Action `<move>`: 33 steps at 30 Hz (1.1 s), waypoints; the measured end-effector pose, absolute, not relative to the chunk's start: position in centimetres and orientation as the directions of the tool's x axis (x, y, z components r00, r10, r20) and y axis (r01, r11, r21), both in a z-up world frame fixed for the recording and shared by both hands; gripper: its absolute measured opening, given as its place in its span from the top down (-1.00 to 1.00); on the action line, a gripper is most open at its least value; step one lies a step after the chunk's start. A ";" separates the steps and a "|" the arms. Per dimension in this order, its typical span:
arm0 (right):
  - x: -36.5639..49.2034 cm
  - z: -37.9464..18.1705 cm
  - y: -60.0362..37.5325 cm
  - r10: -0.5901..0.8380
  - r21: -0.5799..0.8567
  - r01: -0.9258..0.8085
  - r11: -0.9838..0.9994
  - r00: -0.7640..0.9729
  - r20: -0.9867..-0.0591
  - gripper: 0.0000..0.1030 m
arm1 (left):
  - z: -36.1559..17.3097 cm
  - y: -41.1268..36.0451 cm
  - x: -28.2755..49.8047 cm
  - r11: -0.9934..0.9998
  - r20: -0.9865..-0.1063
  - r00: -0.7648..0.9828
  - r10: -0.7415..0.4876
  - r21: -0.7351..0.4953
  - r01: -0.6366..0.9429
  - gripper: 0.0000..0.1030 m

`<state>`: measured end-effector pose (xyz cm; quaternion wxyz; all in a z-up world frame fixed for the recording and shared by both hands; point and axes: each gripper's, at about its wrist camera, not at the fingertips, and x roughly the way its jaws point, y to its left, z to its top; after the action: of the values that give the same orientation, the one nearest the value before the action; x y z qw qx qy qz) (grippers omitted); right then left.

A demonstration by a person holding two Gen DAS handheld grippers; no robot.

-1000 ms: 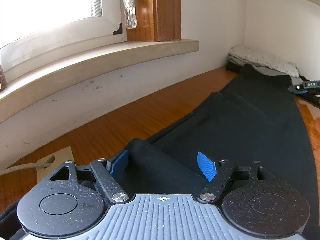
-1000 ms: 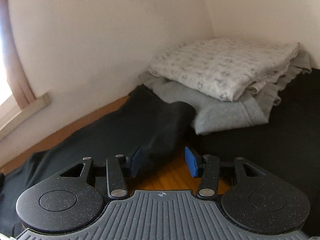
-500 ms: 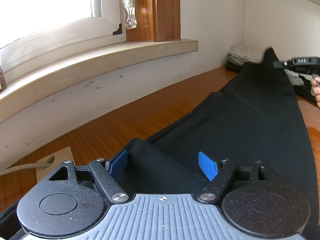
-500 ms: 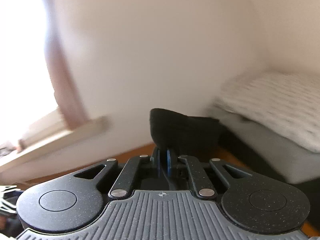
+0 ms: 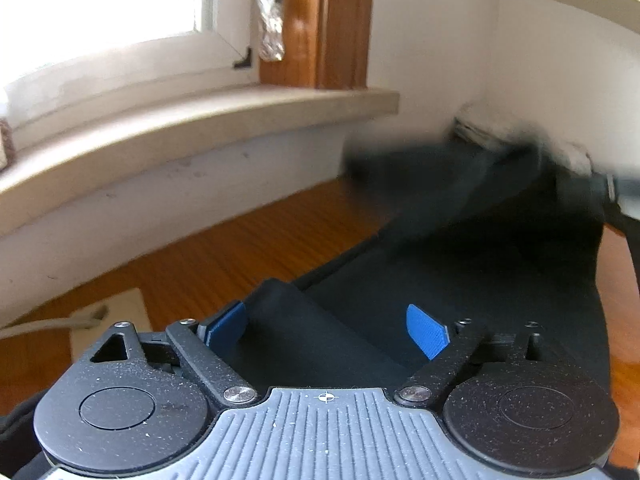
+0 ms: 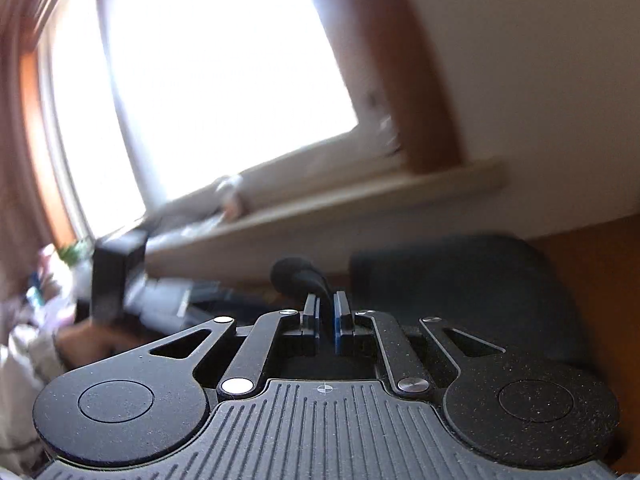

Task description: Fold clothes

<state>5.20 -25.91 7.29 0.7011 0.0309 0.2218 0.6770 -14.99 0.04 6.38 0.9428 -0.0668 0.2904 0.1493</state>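
The left gripper is resting with its blue pads spread wide over a raised fold of the black garment, which is lying along the wooden floor below the windowsill. The right gripper is pinching the garment's far end, jaws clamped together, holding it lifted; that end is blurred.

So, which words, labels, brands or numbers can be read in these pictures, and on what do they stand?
There is none to read. The left hand-held gripper and right hand-held gripper carry only a small crosshair mark, no letters. The black garment shows no label, and the things by the windowsill are too blurred.
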 end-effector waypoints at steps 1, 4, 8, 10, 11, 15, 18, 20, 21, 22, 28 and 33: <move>4.5 6.9 -25.5 0.961 0.342 -0.937 0.066 -0.033 -0.275 0.85 | 6.7 0.1 -15.3 0.940 -0.558 0.794 0.242 -0.068 -0.334 -0.74; 3.5 6.1 -24.8 0.959 0.325 -0.944 0.057 -0.038 -0.279 0.85 | 7.6 0.5 -16.4 0.913 -0.528 0.818 0.230 -0.173 -0.369 -0.71; 3.0 5.2 -24.6 0.949 0.274 -0.960 0.063 -0.028 -0.314 0.85 | 8.2 0.5 -17.8 0.861 -0.508 0.833 0.220 -0.300 -0.411 -0.52; 3.2 4.5 -24.5 0.936 0.224 -0.973 0.052 -0.031 -0.352 0.80 | 8.2 0.4 -17.7 0.847 -0.512 0.835 0.204 -0.336 -0.413 -0.44; 2.2 4.2 -24.6 0.926 0.182 -0.982 0.038 -0.034 -0.376 0.78 | 8.2 0.5 -17.4 0.843 -0.519 0.831 0.199 -0.343 -0.415 -0.41; 0.4 3.7 -24.0 0.897 0.037 -0.999 -0.010 -0.025 -0.442 0.54 | 8.2 0.4 -16.5 0.838 -0.533 0.822 0.202 -0.340 -0.427 -0.38; -0.9 3.2 -22.9 0.868 -0.056 -0.996 -0.068 -0.032 -0.495 0.34 | 8.0 0.2 -16.0 0.835 -0.537 0.820 0.199 -0.345 -0.429 -0.39; -1.7 2.9 -22.5 0.854 -0.110 -0.990 -0.090 -0.021 -0.519 0.21 | 7.8 0.0 -15.7 0.836 -0.540 0.818 0.198 -0.343 -0.429 -0.41; -2.1 2.9 -22.5 0.848 -0.127 -0.987 -0.101 -0.019 -0.530 0.09 | 7.7 -0.2 -15.6 0.836 -0.540 0.818 0.195 -0.345 -0.427 -0.42; -2.4 2.8 -22.5 0.841 -0.143 -0.983 -0.112 -0.017 -0.541 0.05 | 7.6 -0.4 -15.5 0.836 -0.541 0.819 0.191 -0.348 -0.425 -0.43; -2.0 3.6 -22.4 0.841 -0.149 -0.978 -0.147 -0.044 -0.539 -0.03 | 7.2 -1.1 -15.4 0.842 -0.545 0.817 0.188 -0.339 -0.420 -0.48; -0.7 4.0 -21.7 0.826 -0.123 -0.977 -0.176 -0.079 -0.558 -0.09 | 7.0 -0.9 -15.6 0.839 -0.545 0.818 0.187 -0.345 -0.422 -0.49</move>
<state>-0.73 -21.72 3.98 0.6258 -0.2627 0.1430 0.7204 -15.58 -0.87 7.00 0.9248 -0.2316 0.2532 0.1646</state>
